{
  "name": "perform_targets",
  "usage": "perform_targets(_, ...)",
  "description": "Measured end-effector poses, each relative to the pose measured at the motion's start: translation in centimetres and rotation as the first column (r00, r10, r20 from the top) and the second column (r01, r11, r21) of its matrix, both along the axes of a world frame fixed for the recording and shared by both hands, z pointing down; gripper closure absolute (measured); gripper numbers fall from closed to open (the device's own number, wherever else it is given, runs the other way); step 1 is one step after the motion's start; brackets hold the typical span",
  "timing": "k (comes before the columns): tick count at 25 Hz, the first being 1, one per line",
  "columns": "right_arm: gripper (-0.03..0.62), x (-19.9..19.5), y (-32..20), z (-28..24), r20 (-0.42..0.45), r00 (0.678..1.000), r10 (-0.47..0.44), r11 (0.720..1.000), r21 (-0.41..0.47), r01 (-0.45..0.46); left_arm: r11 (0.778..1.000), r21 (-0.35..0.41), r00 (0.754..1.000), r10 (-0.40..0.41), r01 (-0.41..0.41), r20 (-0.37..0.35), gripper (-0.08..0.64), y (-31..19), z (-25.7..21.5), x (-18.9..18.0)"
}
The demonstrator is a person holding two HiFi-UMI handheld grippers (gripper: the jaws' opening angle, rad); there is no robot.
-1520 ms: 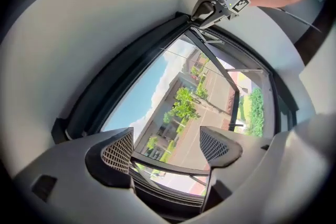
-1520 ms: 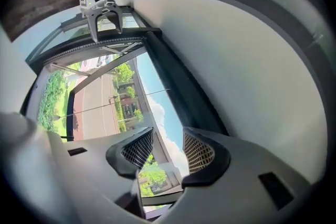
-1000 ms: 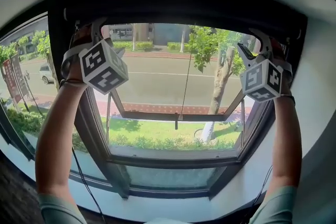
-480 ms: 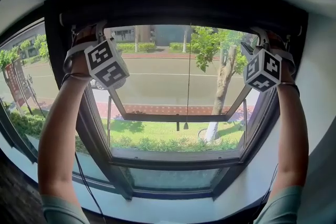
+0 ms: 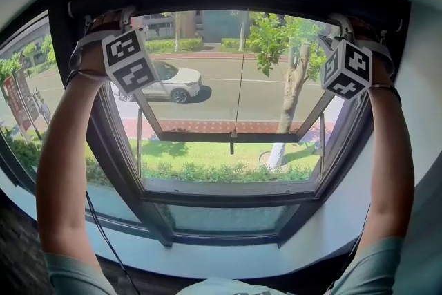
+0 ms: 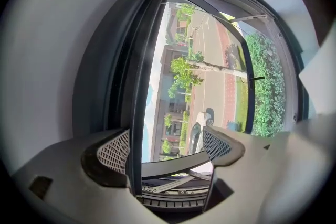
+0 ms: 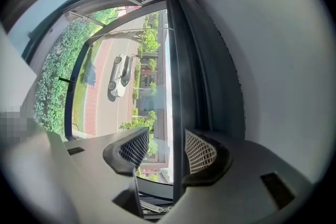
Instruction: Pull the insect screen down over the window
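Note:
The insect screen's dark bottom bar [image 5: 235, 7] sits rolled up at the top of the window. A thin pull cord [image 5: 238, 79] hangs from its middle. Both arms are raised to it. My left gripper [image 5: 126, 16] is at the bar's left end and my right gripper [image 5: 340, 21] at its right end. In the left gripper view the left gripper [image 6: 165, 148] is open wide, with the bar [image 6: 137, 113] running just inside its left pad [image 6: 115, 152]. In the right gripper view the right gripper [image 7: 168, 149] is open, with the bar [image 7: 178, 102] close to its right pad [image 7: 200, 152].
The outer sash [image 5: 228, 137] is pushed open outward over lawn, street and a white car [image 5: 173, 81]. Dark frame posts [image 5: 114, 148] flank the opening above a pale sill [image 5: 228, 262]. A cable [image 5: 103, 231] hangs at the lower left.
Both grippers have risen slightly to the rolled-up bar and my view has tilted up. A white car has driven into sight outside.

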State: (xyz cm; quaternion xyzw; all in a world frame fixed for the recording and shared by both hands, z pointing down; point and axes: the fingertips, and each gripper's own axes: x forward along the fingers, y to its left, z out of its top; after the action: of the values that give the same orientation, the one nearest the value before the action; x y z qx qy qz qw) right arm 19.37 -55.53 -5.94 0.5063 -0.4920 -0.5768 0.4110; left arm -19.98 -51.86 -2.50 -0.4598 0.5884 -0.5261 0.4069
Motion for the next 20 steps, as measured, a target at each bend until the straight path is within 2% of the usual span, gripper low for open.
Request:
perform_targets(2,0.382,0.2,0.4,0.5,-0.009,1.000,0.004,0.999,-0.032,-0.004,0.999,-0.040,1.000,-0.005,0.005,0.002,0.131,0.7,0.5,0.3)
perform_targets(7,0.382,0.5,0.9,1.9,-0.014,1.000,0.011,0.998,-0.062,-0.012,0.998,-0.066,1.000,-0.001,0.003,0.025,0.130,1.0,1.8,0.6)
perform_targets(13,0.382,0.5,1.0,6.0,-0.023,1.000,0.007,0.994,-0.108,-0.010,0.991,-0.135,1.000,0.018,-0.016,0.013,0.130,1.7,6.5,0.6)
perform_targets(20,0.383,1.0,1.0,12.2,-0.054,0.998,0.033,0.978,-0.206,-0.043,0.979,-0.198,0.998,0.056,-0.053,0.011,0.132,1.8,12.5,1.1)
